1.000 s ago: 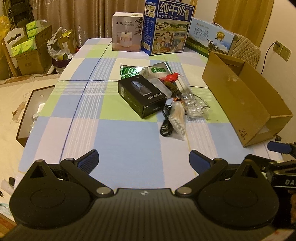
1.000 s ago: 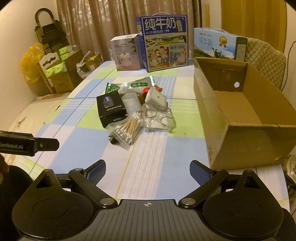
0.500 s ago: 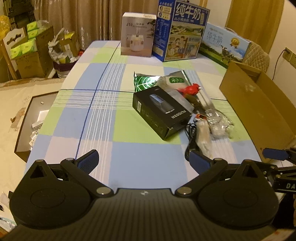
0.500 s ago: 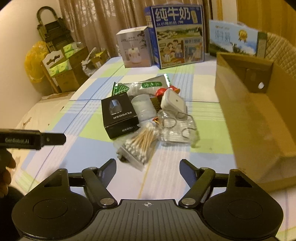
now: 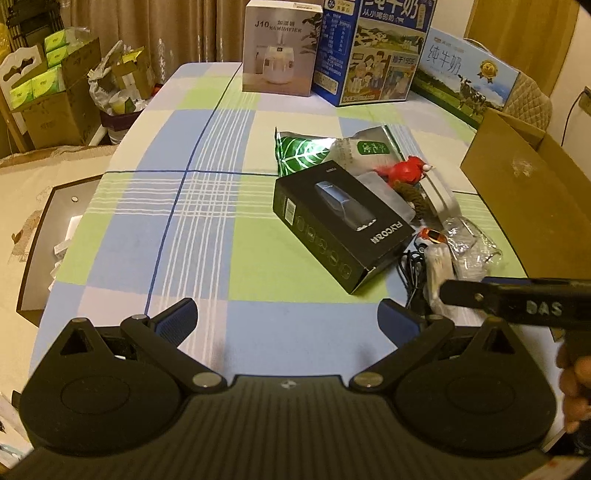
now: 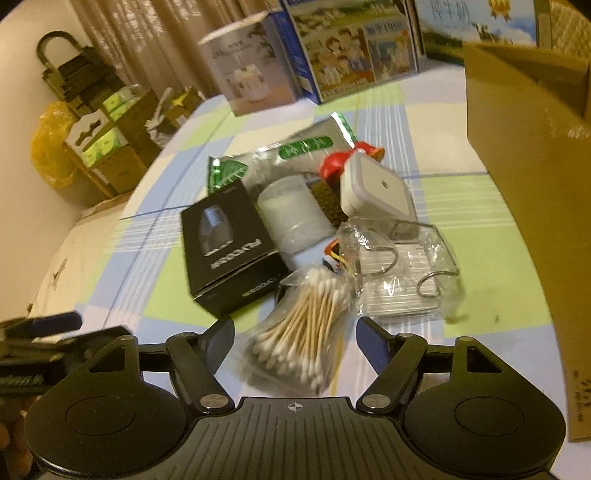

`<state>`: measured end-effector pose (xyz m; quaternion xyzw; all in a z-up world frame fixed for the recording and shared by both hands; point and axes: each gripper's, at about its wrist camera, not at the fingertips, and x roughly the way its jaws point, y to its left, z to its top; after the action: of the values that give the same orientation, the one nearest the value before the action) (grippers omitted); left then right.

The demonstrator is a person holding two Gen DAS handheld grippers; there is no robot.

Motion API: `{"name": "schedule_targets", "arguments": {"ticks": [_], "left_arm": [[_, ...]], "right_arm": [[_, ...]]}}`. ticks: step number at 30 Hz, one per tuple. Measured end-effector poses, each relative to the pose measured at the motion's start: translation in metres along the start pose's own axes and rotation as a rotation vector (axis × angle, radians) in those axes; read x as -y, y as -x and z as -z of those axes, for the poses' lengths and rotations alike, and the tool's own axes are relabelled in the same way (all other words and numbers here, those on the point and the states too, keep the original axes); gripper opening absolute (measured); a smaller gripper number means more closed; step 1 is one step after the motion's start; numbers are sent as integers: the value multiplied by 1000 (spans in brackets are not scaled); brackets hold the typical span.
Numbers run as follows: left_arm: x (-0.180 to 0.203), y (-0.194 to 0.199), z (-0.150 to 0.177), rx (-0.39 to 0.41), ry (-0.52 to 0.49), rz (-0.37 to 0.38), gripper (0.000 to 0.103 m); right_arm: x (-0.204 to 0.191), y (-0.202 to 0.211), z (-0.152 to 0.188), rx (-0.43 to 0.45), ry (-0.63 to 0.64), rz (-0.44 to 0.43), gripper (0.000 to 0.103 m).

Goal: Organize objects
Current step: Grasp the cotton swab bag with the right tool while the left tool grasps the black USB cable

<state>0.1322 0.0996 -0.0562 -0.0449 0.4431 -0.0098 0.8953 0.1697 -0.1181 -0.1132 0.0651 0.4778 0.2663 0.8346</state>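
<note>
The right gripper [image 6: 295, 332] straddles the bag of cotton swabs [image 6: 301, 332] near the table's [image 5: 236, 280] front edge, jaws closing, pads not yet touching. The bag's long axis runs diagonally, away and rightward. The left gripper [image 5: 286, 319] hangs wide open, empty, farther off.

Dim amber light, seemingly motion-blurred edges

- A home room is shown: a desk [image 5: 207, 206] covered with a checked cloth.
- Drawn curtains [image 5: 177, 29] are seen behind.
- Milk cartons [image 5: 373, 55] and boxes of tissue packs [image 5: 48, 96] are stacked about.
</note>
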Motion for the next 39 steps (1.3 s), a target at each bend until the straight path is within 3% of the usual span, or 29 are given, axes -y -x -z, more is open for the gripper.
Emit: {"name": "schedule_targets", "arguments": {"ticks": [4, 5, 6, 10, 16, 20, 25, 27, 30, 36, 39], "left_arm": [[0, -5, 1, -15, -12, 10, 102], [1, -7, 2, -19, -15, 14, 102], [2, -7, 3, -22, -16, 18, 102], [9, -11, 5, -38, -38, 35, 102], [32, -17, 7, -55, -79, 89, 102], [52, -25, 6, -64, -103, 141, 100], [74, -43, 5, -70, -139, 172, 78], [81, -48, 5, -70, -162, 185, 56], [92, -58, 4, -68, -200, 178, 41], [102, -69, 5, -70, -240, 154, 25], [103, -70, 10, -73, -248, 134, 19]], "right_arm": [[7, -7, 2, -22, -32, -18, 53], [8, -7, 3, -24, -38, -15, 47], [9, -6, 4, -22, -41, -9, 32], [14, 5, 11, -22, -20, 3, 21], [26, 34, 28, 13, 93, 134, 18], [41, 44, 37, 22, 101, 161, 18], [50, 49, 42, 36, 124, 168, 21], [49, 49, 43, 40, 157, 176, 24], [50, 46, 44, 36, 189, 182, 34], [52, 40, 50, 26, 223, 174, 37], [46, 40, 53, 28, 274, 187, 33]]}}
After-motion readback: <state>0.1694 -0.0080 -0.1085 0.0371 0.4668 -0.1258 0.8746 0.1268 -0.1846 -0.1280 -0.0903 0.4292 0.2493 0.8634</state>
